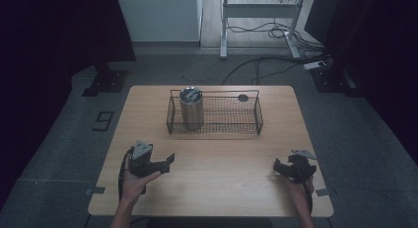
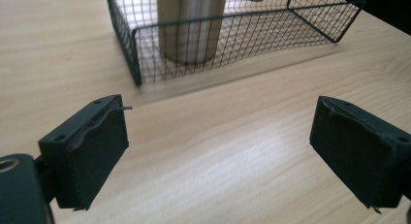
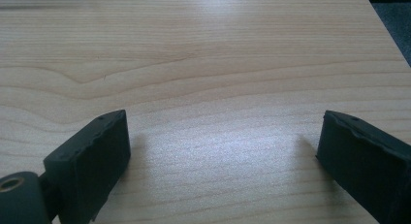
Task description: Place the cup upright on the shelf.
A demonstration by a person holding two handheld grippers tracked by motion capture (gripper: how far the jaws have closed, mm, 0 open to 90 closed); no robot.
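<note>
A: What sits on the left of the bench [image 1: 148, 198]?
B: The left gripper [image 1: 170, 162], in a hand, its jaws spread wide with nothing between them, low over the wood.
A: And beyond it?
B: A steel tumbler [image 1: 191, 108] stands upright in the left end of a wire basket [image 1: 246, 124], well apart from both grippers.
A: The right side?
B: The right gripper [image 1: 276, 167] rests near the front edge, jaws equally wide, holding nothing.
</note>
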